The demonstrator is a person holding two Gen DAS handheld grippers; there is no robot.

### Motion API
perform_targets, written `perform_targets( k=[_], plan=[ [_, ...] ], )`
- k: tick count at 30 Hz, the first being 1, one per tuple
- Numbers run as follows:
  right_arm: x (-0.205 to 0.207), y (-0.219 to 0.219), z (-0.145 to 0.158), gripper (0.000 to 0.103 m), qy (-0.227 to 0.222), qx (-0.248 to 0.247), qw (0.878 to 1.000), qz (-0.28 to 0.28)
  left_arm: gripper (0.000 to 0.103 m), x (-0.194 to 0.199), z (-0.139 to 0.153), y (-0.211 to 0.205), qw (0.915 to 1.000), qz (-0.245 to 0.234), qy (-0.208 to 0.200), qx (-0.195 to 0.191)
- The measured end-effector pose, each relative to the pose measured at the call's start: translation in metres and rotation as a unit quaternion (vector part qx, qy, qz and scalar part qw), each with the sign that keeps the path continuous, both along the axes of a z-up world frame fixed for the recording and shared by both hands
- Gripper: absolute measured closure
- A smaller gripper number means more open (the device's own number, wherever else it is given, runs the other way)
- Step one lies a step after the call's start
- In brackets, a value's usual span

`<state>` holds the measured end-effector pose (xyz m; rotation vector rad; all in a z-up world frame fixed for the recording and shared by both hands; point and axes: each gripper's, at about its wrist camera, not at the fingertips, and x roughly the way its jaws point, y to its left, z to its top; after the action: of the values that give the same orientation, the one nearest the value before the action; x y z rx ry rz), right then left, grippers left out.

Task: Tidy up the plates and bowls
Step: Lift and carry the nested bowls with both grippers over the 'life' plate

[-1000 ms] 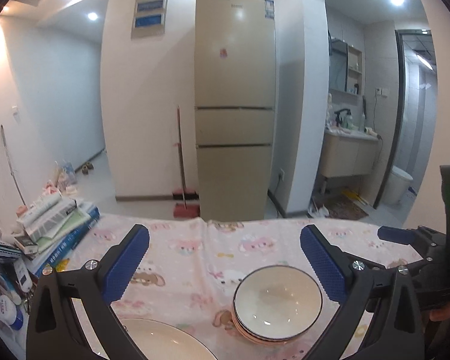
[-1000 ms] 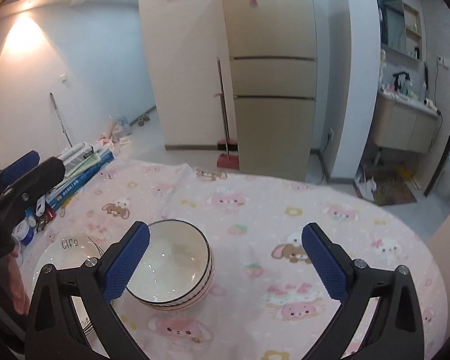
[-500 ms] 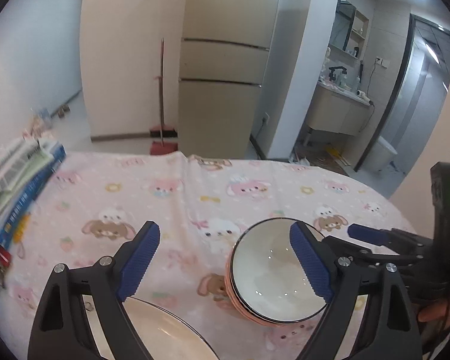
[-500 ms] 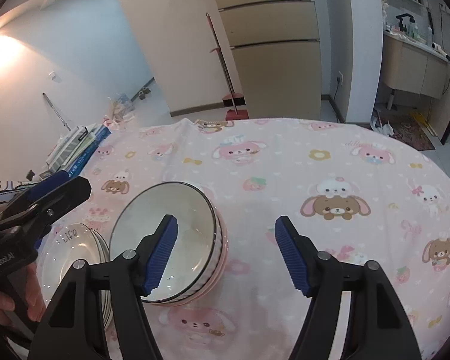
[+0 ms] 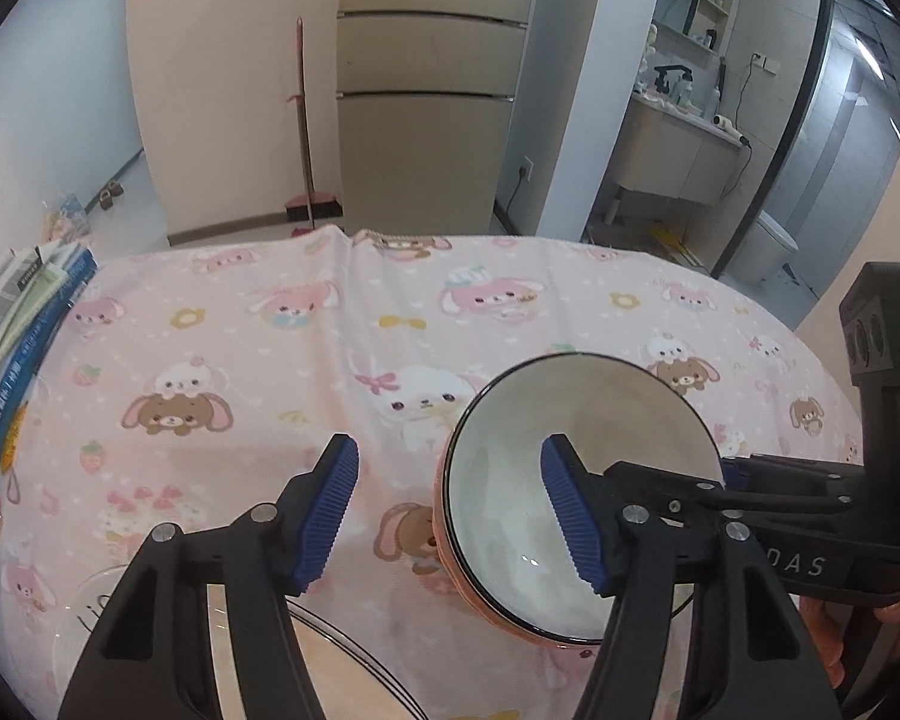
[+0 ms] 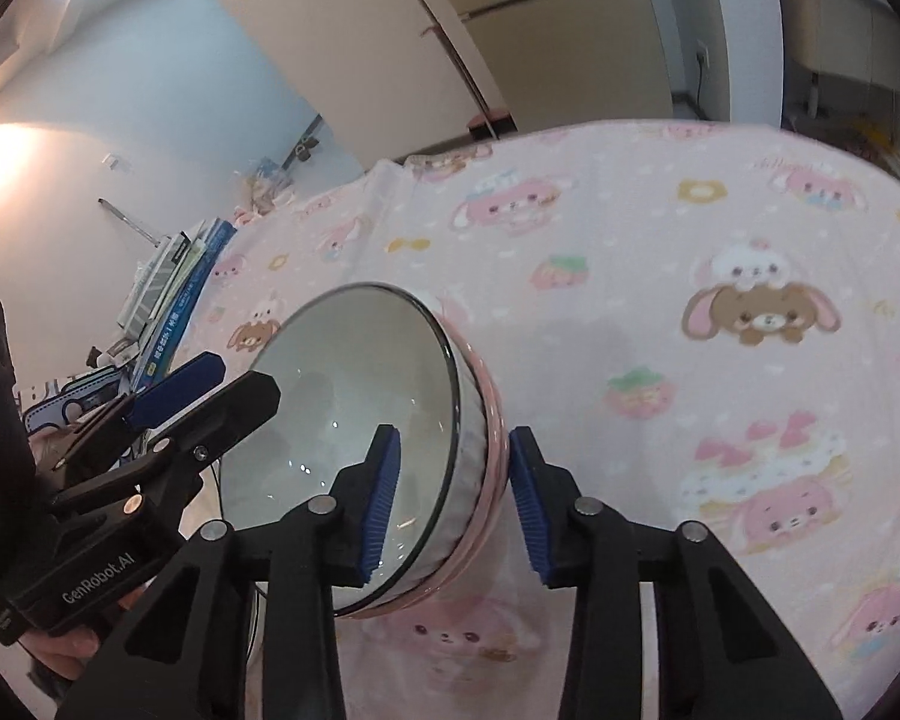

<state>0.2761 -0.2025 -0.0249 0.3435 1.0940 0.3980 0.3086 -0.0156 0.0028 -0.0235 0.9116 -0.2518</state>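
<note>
Both grippers are closing on the bowl (image 6: 354, 420) rim: right gripper (image 6: 453, 495) nearly pinching, left gripper (image 5: 447, 510) wider. Nothing is lifted yet; plates (image 5: 342, 666) wait.

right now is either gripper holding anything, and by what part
Nothing gripped yet. Both grippers straddle the bowl's rim on opposite sides, right gripper and left gripper, jaws closing.

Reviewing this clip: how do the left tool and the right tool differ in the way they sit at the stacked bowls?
The left tool straddles the stacked bowls at one rim with a wide gap; the right tool straddles the opposite rim with a narrower gap. The left tool hangs partly over a plate; the right tool does not. Shared: each has one finger inside and one outside, jaws closing, pads not yet pressing.
</note>
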Motion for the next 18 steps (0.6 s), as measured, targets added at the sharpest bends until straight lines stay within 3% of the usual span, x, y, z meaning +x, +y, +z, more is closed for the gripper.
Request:
perform_targets(
  k=[4, 9, 11, 15, 18],
  plan=[
    [0.006, -0.007, -0.015, 0.066, 0.03, 0.042, 0.999, -0.009, 0.037, 0.008, -0.015, 0.003, 0.9992, 0.0, 0.034, -0.021],
    [0.008, -0.004, -0.021, 0.063, 0.043, 0.051, 0.998, -0.005, 0.038, 0.015, -0.034, 0.004, 0.9951, 0.002, 0.081, -0.056],
    [0.008, -0.004, -0.022, 0.063, 0.045, 0.057, 0.997, -0.006, 0.055, 0.016, -0.041, 0.0, 0.9927, -0.006, 0.1, -0.068],
    [0.011, -0.012, -0.028, 0.063, 0.058, 0.087, 0.994, -0.015, 0.058, 0.017, -0.049, 0.0, 0.9883, -0.003, 0.116, -0.099],
    [0.011, -0.012, -0.028, 0.061, 0.056, 0.09, 0.994, -0.016, 0.058, 0.017, -0.049, 0.0, 0.9883, -0.001, 0.116, -0.1]
  ],
)
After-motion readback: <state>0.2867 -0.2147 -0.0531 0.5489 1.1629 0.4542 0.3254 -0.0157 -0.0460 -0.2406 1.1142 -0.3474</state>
